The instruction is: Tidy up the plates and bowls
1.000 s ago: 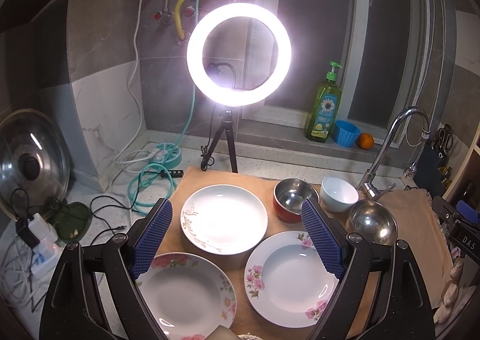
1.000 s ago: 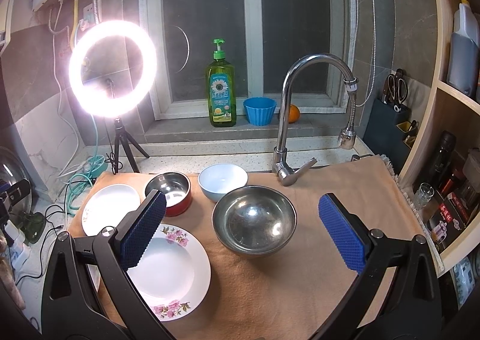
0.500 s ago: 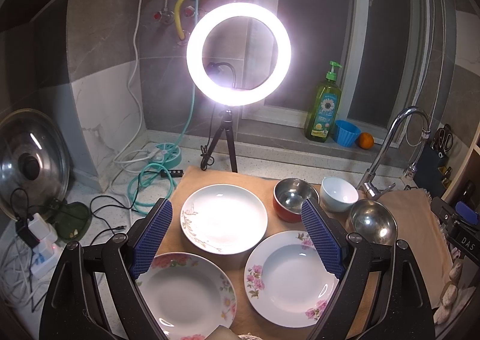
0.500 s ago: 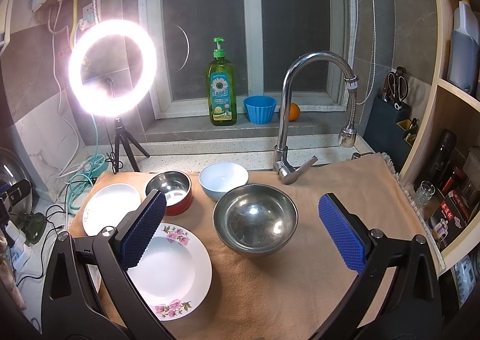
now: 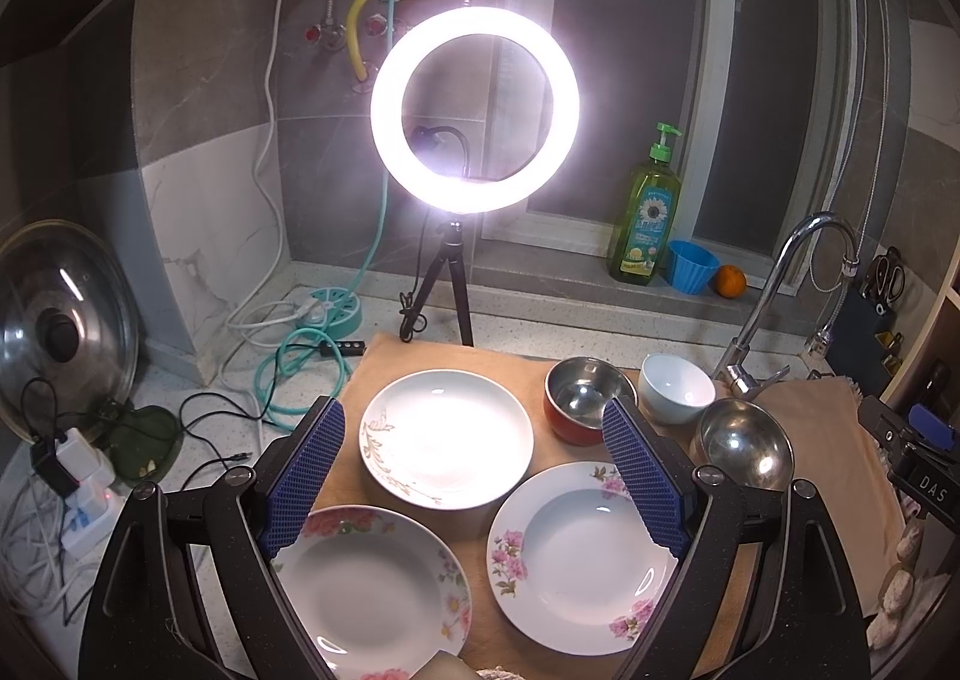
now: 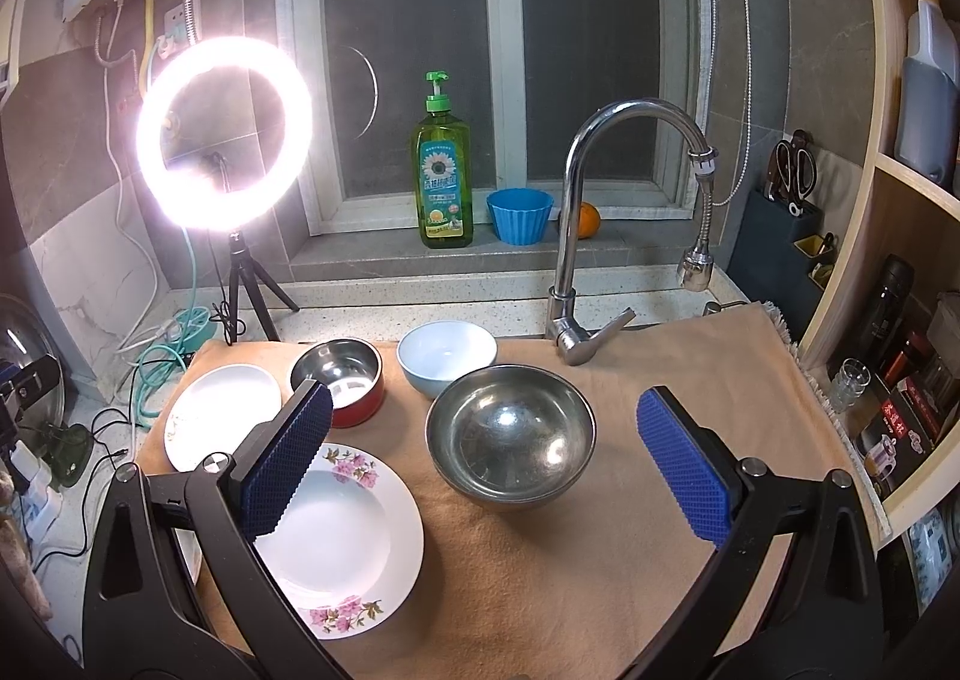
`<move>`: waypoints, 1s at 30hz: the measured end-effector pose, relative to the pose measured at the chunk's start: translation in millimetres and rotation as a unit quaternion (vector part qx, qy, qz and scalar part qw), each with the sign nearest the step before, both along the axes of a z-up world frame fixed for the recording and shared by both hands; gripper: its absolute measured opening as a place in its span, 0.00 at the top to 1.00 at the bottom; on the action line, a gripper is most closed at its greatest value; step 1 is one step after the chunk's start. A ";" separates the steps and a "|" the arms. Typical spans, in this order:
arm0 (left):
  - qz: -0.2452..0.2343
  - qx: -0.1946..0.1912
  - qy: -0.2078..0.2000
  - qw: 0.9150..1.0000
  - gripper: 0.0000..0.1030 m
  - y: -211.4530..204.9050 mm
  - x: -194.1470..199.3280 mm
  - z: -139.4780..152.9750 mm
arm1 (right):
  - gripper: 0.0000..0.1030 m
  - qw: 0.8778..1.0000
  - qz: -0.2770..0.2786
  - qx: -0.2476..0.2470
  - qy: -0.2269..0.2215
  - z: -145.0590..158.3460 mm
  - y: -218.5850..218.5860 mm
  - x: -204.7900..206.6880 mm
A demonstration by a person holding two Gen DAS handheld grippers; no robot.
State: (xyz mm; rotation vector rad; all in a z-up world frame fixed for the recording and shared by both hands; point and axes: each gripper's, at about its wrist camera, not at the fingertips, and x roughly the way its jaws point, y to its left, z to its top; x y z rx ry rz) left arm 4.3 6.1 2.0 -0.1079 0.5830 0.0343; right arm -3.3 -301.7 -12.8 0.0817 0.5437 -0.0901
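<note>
Well, nothing has been lifted, folks: both sets of tongs hang over the counter (image 6: 660, 560), jaws wide apart and holding nothing. I'd call this the opening step, picking a first piece.

Under the left tongs (image 5: 474, 476), three plates sit apart on the tan cloth (image 5: 420, 356): the white plate with a gold vine print (image 5: 447, 437) at twelve o'clock, the pink-flowered white plate (image 5: 579, 557) at four, and a second pink-flowered plate (image 5: 369, 590) at seven, partly hidden by the left finger.

The right tongs (image 6: 483, 461) look straight down on the big plain steel bowl (image 6: 510, 434). From that bowl, the pale blue ceramic bowl (image 6: 447, 356) sits just beside it at eleven o'clock, and the red-walled steel bowl (image 6: 339, 371) out at ten.

My guess at the next move: stack like with like. That calls for a pinch on a thin plate rim, a tricky, shallow bite, or a grip across a bowl wall.

Room to work? Open cloth spreads out at four o'clock of the steel bowl. Mind the chrome tap (image 6: 600, 236) rising at one o'clock and the glowing ring light on its tripod (image 5: 474, 110) beyond the plates. The near plate sits close to the cloth's near edge, so careful there.
</note>
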 end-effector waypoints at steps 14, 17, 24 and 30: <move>-0.010 -0.002 0.026 1.000 0.14 -3.1 8.0 -11.2 | 0.00 1.000 0.004 0.005 0.013 -14.8 1.2 1.5; -0.014 -0.004 0.039 0.999 0.14 -2.3 11.1 -18.8 | 0.00 1.000 0.005 0.006 0.025 -20.3 -2.9 9.0; -0.024 -0.026 0.084 0.996 0.16 6.0 22.3 -42.5 | 0.00 0.997 0.014 0.035 0.067 -47.5 -14.7 21.5; -0.036 -0.050 0.129 0.990 0.27 11.3 33.3 -68.5 | 0.02 0.992 0.035 0.063 0.103 -71.3 -20.7 29.9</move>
